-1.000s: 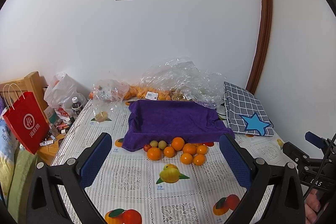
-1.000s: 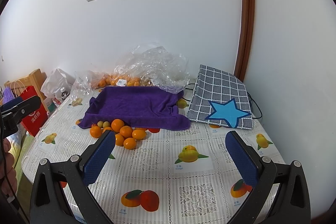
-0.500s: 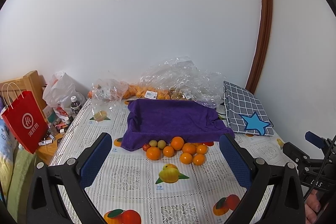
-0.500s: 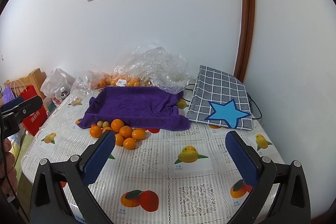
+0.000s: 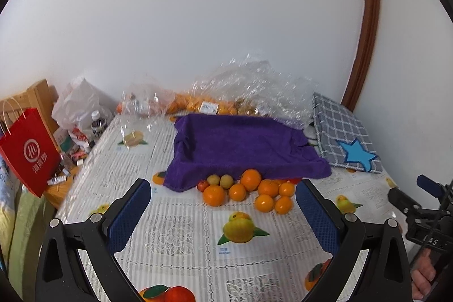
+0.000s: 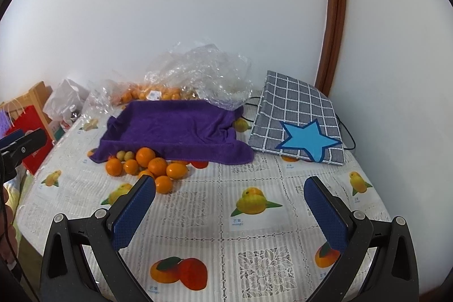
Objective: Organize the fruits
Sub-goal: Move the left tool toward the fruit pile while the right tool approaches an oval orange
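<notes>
Nothing has shifted; both tools, left point(image 5: 223, 212) and right point(image 6: 230, 204), stay spread above oranges point(image 5: 249, 190) clustered left-to-right.

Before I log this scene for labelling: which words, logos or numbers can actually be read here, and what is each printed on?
"LAS": on the black frame at the left view's right edge, partly cut off.
Red paper bag: circular white logo and Chinese characters, too blurred to read.
Tablecloth: small captions under the fruit pictures, too small.
Bag sticker: unreadable.
</notes>
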Tool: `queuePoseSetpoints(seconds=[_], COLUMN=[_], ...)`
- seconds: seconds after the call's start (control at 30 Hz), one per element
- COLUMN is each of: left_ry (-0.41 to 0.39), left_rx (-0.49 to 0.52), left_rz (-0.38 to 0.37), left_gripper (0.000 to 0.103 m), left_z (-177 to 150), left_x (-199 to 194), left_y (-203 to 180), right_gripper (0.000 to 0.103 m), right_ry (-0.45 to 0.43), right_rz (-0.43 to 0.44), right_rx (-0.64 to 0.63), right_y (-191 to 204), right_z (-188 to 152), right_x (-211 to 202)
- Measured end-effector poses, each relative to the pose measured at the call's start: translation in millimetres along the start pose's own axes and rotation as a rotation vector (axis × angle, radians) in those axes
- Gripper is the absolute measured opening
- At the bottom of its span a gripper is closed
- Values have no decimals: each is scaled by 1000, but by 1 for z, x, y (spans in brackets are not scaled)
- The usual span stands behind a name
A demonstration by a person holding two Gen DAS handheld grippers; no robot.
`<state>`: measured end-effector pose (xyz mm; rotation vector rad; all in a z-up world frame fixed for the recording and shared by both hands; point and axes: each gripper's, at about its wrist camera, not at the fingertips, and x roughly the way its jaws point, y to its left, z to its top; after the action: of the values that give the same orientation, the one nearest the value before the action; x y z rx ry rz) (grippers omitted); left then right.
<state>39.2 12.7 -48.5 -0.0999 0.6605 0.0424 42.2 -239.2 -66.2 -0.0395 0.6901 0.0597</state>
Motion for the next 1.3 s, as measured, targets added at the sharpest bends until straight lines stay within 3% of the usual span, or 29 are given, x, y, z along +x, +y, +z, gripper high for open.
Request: queuePoseSetpoints(seconds=[0.33, 0.57, 0.77, 0.97, 1.03, 1.1, 1.3], left_ry=[123, 179, 217, 249, 256, 261, 276], left_rx=[-27, -56, -61, -71, -66, -69, -58], left_rz=[26, 58, 53, 27, 24, 18, -22], left_gripper=[103, 102, 95, 82, 75, 71, 68], left_z=[-24, -47, -58, -62, -62, -61, -63], left_x=[65, 101, 125, 142, 146, 149, 159], left_y=[27, 49, 64, 78, 82, 84, 83], right_gripper=[103, 100, 98, 68, 52, 47, 47], right_ry=[130, 157, 193, 231, 239, 254, 278], right_rz=[-32, 61, 97, 160, 159, 166, 274], right_rx=[-53, -6, 5, 49, 39, 41, 53], right_y=[11, 10, 14, 20, 25, 29, 47], right_z=[-15, -32, -32, -27, -24, -21, -11], right_x=[65, 112, 141, 169, 177, 185, 197])
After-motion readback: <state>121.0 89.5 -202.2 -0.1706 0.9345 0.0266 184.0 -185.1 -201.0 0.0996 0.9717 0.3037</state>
